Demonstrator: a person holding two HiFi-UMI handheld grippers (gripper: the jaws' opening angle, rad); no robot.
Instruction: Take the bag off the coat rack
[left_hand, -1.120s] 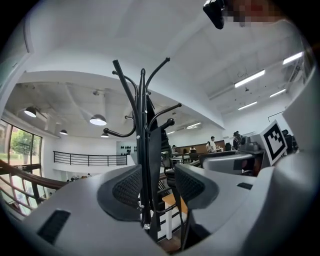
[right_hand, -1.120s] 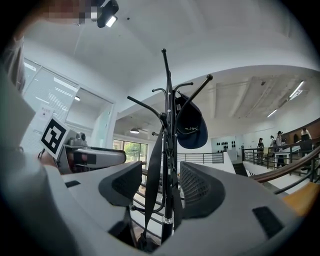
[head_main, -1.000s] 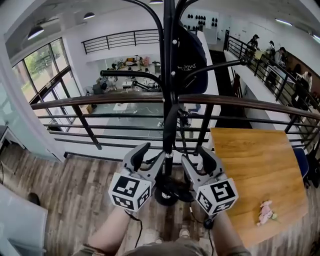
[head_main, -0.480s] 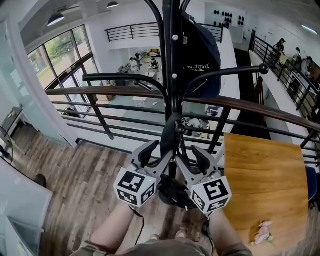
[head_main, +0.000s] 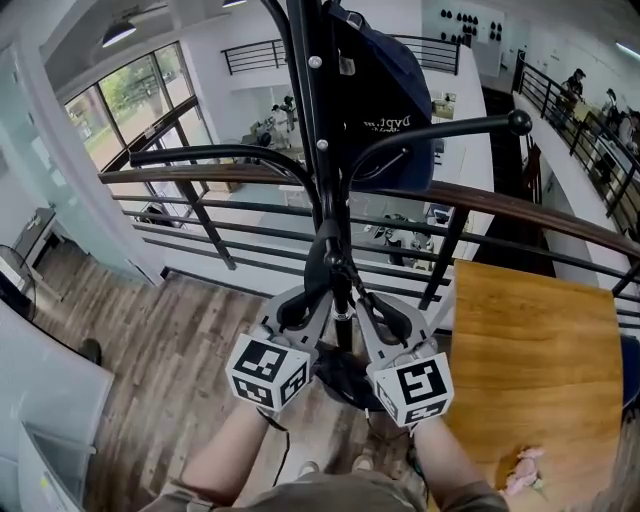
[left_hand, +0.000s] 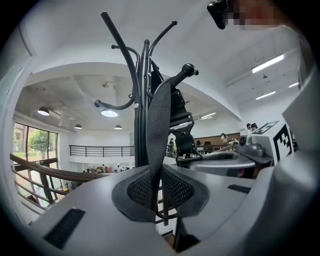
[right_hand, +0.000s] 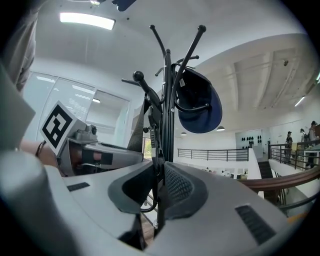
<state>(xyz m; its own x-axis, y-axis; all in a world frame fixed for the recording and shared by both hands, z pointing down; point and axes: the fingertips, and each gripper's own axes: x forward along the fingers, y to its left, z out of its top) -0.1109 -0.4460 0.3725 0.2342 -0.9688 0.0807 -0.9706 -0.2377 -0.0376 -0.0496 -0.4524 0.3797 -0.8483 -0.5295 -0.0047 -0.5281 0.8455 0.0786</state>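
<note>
Overhead, the dark blue bag (head_main: 385, 95) hangs on the coat rack (head_main: 305, 110); its strap (left_hand: 161, 115) drops into the left tongs (left_hand: 159, 187) and the right tongs (right_hand: 157, 187), both closing with pads pinching it

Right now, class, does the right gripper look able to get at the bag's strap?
Very likely yes: the strap hangs between the jaws of the right gripper, which are closing on it, with nothing in the way. The bag itself hangs higher on the coat rack.
</note>
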